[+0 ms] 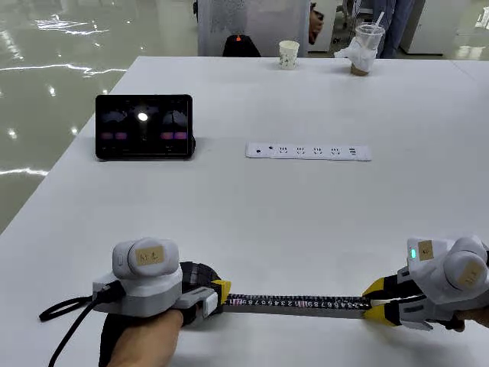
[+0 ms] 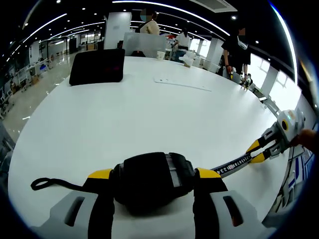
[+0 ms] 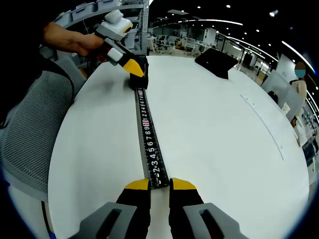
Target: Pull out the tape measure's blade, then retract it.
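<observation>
The wide white counter [image 1: 306, 214] carries everything. Far beyond the rubbery black tape measure case [image 2: 152, 179] lie a dark rectangular tablet [image 1: 144, 126] and a flat white power strip [image 1: 309, 151], well clear of the work. The left claw [image 2: 154, 174] is clamped round that case, pinning it low so it cannot slide. Well to the case's right, the right claw [image 3: 159, 185] pinches the end of the black numbered blade [image 3: 147, 129], stretched taut from the case: pulled out, I judge, with retraction not yet done. The blade's end hook hides between the yellow tips, and the case's lock cannot be made out.
</observation>
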`<action>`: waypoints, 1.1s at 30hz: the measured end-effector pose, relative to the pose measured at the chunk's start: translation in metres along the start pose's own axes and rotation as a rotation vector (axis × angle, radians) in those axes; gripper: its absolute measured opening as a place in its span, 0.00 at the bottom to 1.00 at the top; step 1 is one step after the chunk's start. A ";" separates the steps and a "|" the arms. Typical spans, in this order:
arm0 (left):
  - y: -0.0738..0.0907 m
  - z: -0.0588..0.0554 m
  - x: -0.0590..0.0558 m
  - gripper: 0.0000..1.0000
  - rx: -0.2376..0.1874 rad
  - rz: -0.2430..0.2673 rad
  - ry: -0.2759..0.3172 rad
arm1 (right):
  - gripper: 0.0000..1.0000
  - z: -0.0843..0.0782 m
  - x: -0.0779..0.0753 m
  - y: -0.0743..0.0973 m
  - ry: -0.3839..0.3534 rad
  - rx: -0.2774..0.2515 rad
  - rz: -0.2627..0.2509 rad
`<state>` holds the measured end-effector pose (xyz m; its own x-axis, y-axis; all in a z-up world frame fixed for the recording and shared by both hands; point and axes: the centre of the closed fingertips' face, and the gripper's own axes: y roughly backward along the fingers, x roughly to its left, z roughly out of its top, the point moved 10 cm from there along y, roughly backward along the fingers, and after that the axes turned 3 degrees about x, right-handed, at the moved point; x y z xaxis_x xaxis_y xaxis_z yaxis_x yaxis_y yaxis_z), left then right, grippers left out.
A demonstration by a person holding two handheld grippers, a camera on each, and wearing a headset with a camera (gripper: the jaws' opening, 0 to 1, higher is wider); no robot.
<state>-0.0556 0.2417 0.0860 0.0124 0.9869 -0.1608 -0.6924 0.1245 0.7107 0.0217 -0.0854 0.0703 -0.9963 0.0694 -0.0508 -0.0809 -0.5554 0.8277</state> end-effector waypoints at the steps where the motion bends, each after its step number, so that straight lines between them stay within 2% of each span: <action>1: 0.000 0.000 0.000 0.59 0.000 0.001 -0.004 | 0.10 0.000 0.000 0.000 -0.015 -0.001 0.001; 10: 0.000 -0.001 0.000 0.57 0.001 0.003 -0.007 | 0.10 0.006 0.002 -0.004 -0.011 -0.002 0.015; 33: -0.001 0.000 0.001 0.56 0.010 -0.005 0.002 | 0.10 0.013 0.001 -0.010 0.002 -0.002 0.007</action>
<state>-0.0547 0.2428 0.0854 0.0143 0.9861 -0.1657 -0.6851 0.1304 0.7167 0.0218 -0.0693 0.0694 -0.9969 0.0637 -0.0459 -0.0737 -0.5573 0.8270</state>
